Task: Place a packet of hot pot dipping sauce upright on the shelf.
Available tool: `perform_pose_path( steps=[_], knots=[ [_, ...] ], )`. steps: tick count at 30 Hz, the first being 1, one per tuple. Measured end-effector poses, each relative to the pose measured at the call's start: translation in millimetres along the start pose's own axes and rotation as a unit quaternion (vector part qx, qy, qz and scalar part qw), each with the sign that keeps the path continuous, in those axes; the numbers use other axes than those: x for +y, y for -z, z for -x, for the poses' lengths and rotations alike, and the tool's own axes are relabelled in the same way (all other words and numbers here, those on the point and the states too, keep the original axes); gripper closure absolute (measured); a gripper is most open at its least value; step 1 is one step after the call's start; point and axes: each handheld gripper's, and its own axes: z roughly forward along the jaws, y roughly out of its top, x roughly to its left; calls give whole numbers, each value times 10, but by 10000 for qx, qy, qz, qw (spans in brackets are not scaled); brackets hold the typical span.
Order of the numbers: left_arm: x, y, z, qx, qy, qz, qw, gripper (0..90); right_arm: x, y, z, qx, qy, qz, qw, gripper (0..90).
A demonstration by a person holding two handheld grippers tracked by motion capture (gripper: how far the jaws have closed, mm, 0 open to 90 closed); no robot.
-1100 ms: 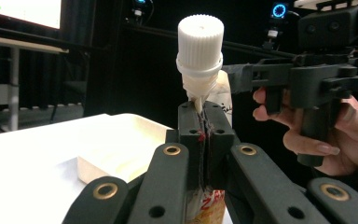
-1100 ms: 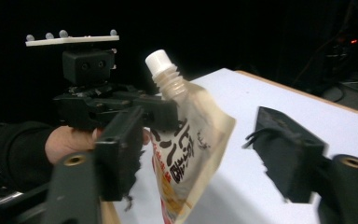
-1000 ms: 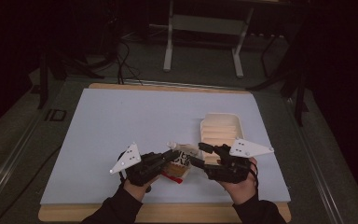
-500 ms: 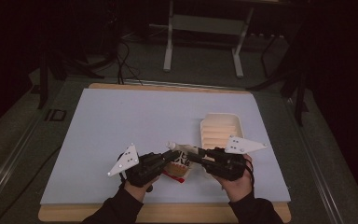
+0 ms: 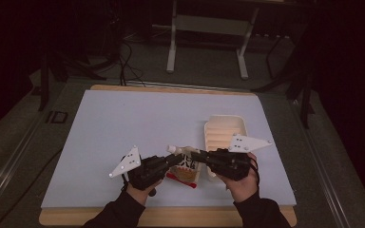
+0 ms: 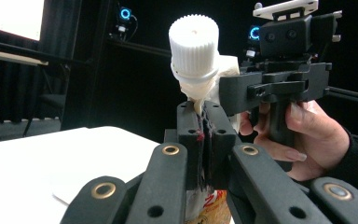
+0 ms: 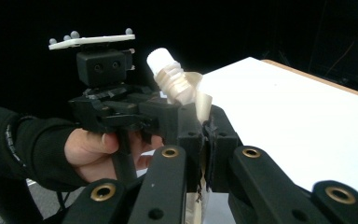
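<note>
High view, left to right. Left gripper comes in from the lower left, held in the person's left hand, jaws pointing right toward the middle of the tabletop. Jaws are fully closed, pinching the pouch on its left edge near the top. In the left gripper view the two black jaws meet on the thin pouch film just under the white screw cap; the cap stands above the jaw tips, upright, and red and orange print on the pouch shows below the jaws.

Pouch: a spouted pouch, pale body with red print, sits between the two grippers near the front edge of the tabletop. Its cap points up and to the left in the high view. The lower end appears to be at or close to the tabletop surface; cannot tell whether it touches.

Right gripper comes in from the lower right in the right hand, jaws pointing left. Its jaws have just been closing and now clamp the pouch film from the opposite side, with the crumpled neck of the pouch above the tips. In the right gripper view the cap tilts up and left.

A cream ribbed tray lies on the tabletop just behind the right gripper, beside the pouch.
</note>
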Motion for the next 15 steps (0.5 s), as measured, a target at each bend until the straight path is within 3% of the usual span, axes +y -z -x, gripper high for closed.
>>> perform_pose_path(
  steps=[6,15],
  knots=[
    [31,-2,-18,-4,-24,-102,9999,832,47,-1,-12,12,86,-77,9999,879],
    [213,9,3,79,-425,-250,9988,771,158,29,2,92,185,-102,9997,882]
  ],
)
